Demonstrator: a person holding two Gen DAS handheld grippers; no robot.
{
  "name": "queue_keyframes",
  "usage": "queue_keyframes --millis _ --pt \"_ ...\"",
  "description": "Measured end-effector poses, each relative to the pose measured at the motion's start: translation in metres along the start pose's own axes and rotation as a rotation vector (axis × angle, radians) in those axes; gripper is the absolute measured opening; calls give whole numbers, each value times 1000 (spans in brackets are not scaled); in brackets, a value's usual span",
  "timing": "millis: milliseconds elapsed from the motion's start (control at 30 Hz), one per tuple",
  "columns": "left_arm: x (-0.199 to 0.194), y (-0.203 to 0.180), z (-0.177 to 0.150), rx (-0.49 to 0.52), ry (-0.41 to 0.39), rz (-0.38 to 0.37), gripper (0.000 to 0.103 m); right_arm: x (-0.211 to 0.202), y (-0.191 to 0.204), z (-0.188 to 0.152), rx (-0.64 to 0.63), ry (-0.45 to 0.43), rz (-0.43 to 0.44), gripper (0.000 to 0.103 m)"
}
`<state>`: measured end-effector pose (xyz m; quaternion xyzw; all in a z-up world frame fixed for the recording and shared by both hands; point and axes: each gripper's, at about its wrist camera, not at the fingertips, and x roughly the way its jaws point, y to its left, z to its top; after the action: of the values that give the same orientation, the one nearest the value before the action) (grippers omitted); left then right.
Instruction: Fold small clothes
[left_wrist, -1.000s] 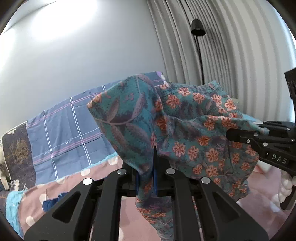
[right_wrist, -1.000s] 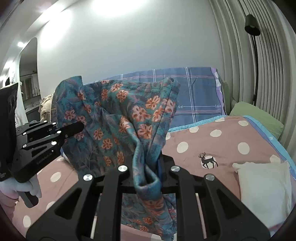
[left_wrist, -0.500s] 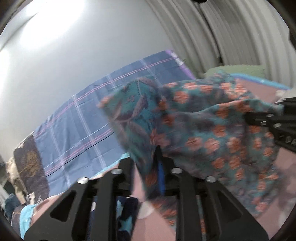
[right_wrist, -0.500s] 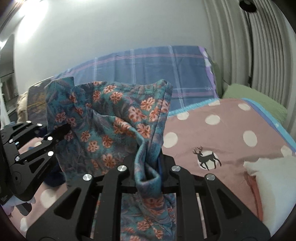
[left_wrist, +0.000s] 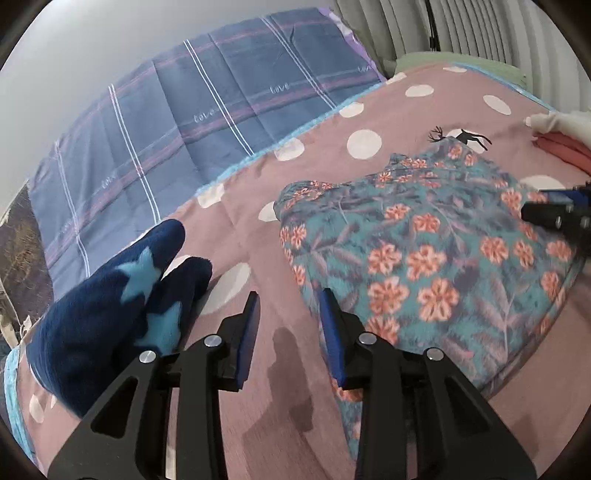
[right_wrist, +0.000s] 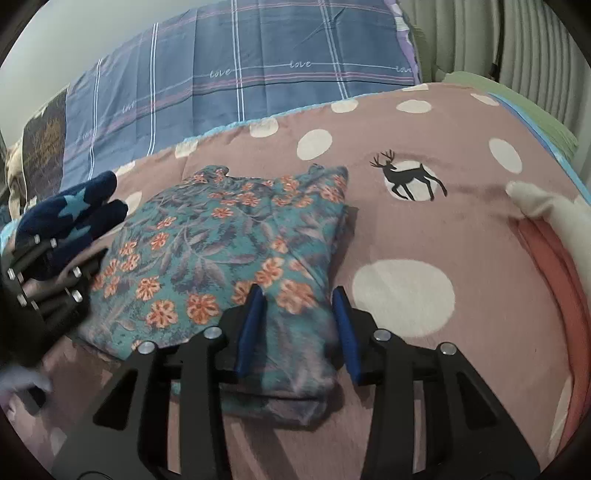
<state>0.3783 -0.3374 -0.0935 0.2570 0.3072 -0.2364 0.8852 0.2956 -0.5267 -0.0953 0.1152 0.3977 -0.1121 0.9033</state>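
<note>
A teal garment with orange flowers (left_wrist: 424, 254) lies folded flat on the pink polka-dot bedspread (left_wrist: 325, 122); it also shows in the right wrist view (right_wrist: 221, 251). My left gripper (left_wrist: 288, 299) is open and empty at the garment's left edge, just above the bedspread. My right gripper (right_wrist: 299, 295) is open, its jaws standing over the garment's near right corner without holding it. The left gripper also appears at the left of the right wrist view (right_wrist: 55, 280), and the right gripper's tip at the right of the left wrist view (left_wrist: 554, 214).
A dark blue garment with light blue stars (left_wrist: 110, 295) lies to the left of the floral one. A white item on pink folded cloth (right_wrist: 554, 236) sits at the right. A blue plaid cover (right_wrist: 229, 70) and a green pillow (right_wrist: 517, 99) lie behind.
Both grippers came down from holding the floral garment up in the air, laid it on the bedspread, and opened, letting it go.
</note>
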Motion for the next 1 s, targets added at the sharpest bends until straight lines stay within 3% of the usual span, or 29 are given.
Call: queue_keyframes --millis 133,300,367,467,533,567,733,867,1000 --pt "-10 11 -7 -46 25 -38 34 -9 -12 -7 69 9 40 43" --pt "-45 11 -17 -62 -24 -27 35 -49 -6 -24 38 -18 29 45" --pt "-72 11 -23 -94 -62 -32 50 -67 0 -37 16 -28 35 48" --pt "-118 8 -32 -143 -135 -53 61 -99 9 -68 -18 -45 49 54" --pt "-149 7 -40 -168 -174 -97 66 -128 14 -89 -34 -81 29 66" --pt "-164 6 -44 -177 -193 -104 75 -139 15 -95 -34 -100 21 75" --pt "-232 -10 -68 -185 -268 -97 93 -221 25 -135 -61 -248 9 98" --pt "-276 -15 -88 -219 -320 -98 101 -260 34 -156 -59 -299 -36 101" --pt "-312 -15 -107 -262 -348 -80 101 -292 42 -177 -34 -309 -59 101"
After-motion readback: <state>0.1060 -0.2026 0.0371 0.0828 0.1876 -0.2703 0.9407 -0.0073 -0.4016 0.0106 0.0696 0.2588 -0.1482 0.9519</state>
